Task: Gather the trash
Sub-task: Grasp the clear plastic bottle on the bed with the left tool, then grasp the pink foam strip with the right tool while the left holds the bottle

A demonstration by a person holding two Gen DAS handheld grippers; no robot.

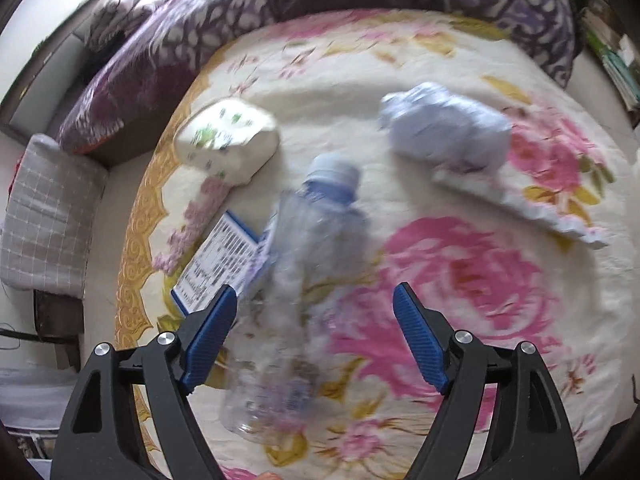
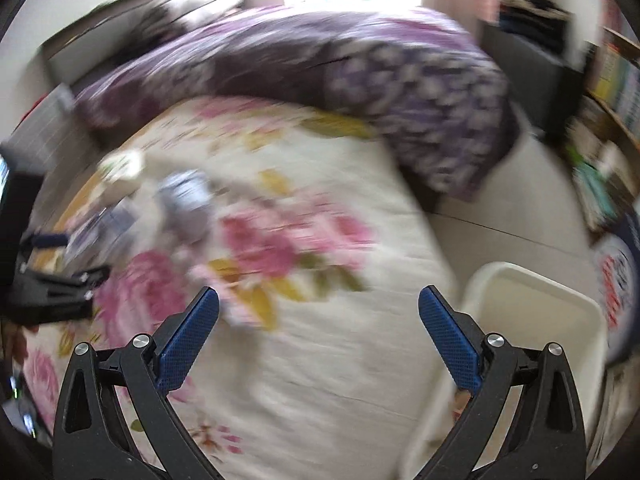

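A crushed clear plastic bottle [image 1: 304, 248] with a blue cap [image 1: 334, 178] lies on the floral blanket [image 1: 500, 320]. My left gripper [image 1: 316, 291] hovers over it, open, with the bottle's body showing between the two fingers and no pad touching it. Beyond lie a crumpled pale-blue wad [image 1: 444, 128], a white tissue pack [image 1: 228, 140], a blue-and-white printed box [image 1: 220, 264] and a white ridged strip [image 1: 528, 212]. My right gripper [image 2: 319, 293] is open and holds nothing, above bare blanket [image 2: 320, 380], with a white bin [image 2: 532, 320] at its right finger. The right wrist view is blurred.
A purple patterned quilt [image 1: 200, 40] is bunched along the far side of the bed. A grey checked cushion [image 1: 48, 216] sits off the bed's left edge. In the right wrist view, shelves with books [image 2: 612, 80] stand on the right and pale floor [image 2: 500, 208] lies beside the bed.
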